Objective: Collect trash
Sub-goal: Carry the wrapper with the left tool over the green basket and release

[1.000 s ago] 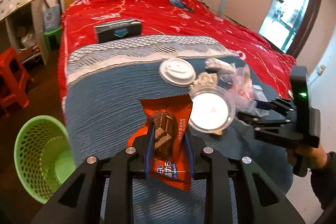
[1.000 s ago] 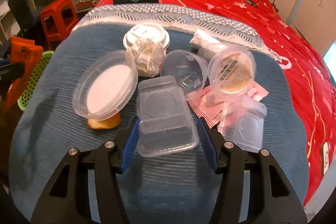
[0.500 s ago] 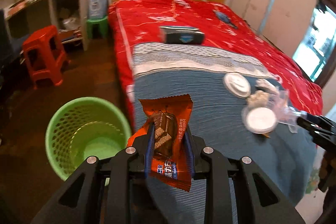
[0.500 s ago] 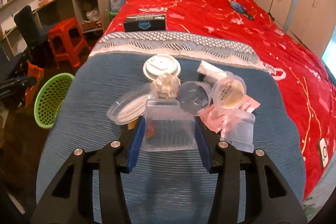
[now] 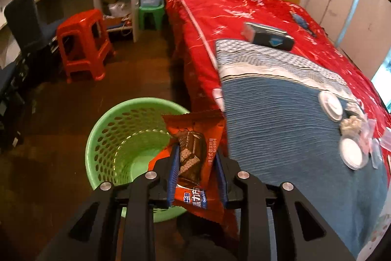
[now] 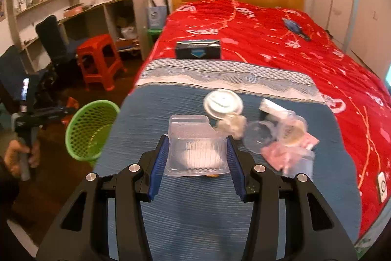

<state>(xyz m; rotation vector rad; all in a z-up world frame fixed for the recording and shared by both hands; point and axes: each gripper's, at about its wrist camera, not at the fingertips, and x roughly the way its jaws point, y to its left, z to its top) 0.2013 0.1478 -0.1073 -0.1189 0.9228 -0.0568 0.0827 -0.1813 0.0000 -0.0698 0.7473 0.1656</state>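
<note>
Left gripper [image 5: 196, 168] is beginning to ease its jaws apart, yet the blue pads remain against both sides of the orange snack wrapper [image 5: 195, 153], which stands upright between them. Its position is beside the bed edge, with the wrapper hanging over the near rim of the green basket [image 5: 107, 138] on the floor. Right gripper [image 6: 197, 163] is clenched on the clear plastic clamshell [image 6: 195, 146], held above the blue blanket [image 6: 195, 224]. For a clean drop, the left gripper should be carried further over the basket opening, since the wrapper appears to sit above the rim nearest the bed rather than above the centre; release there risks the wrapper sliding down between basket and mattress. Tilting the fingers downward before full release would let the light wrapper fall free rather than cling to a pad. The right gripper's load comes next; the clamshell is thin and flexible, so the grip should not be tightened further. Remaining trash lies grouped on the blanket: a white cup lid [image 6: 223, 103], a crumpled tissue [image 6: 232, 125], clear round containers [image 6: 261, 136] and pink packets [image 6: 281, 153]. A dark box [image 6: 198, 49] rests on the red bedspread [image 6: 268, 40] beyond. A red stool [image 5: 83, 43] stands well apart from the basket and does not obstruct it.
</note>
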